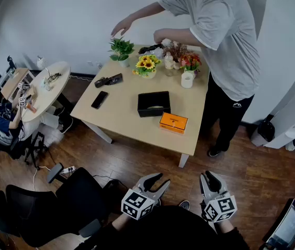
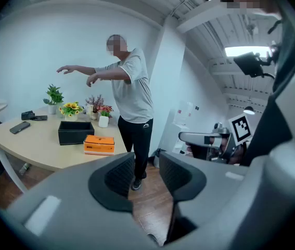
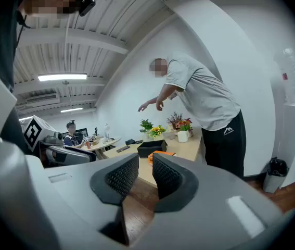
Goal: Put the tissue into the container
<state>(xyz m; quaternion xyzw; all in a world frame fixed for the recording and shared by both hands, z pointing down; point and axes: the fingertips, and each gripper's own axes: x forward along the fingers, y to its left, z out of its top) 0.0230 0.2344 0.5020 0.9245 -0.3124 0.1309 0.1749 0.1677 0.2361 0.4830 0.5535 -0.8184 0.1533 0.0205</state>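
Orange box lay long axis along table edge, beside container; I held left gripper, right gripper narrowly parted, empty

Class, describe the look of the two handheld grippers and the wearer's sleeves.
Both the left gripper and right gripper have grey bodies, curved jaws with dark ribbed pads, and a cube with black-and-white square markers. The sleeves are black.

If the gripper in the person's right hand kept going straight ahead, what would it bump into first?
Probably the near edge of the table, about where the orange box lies. The right gripper has only floor before that, though depth is hard to judge.
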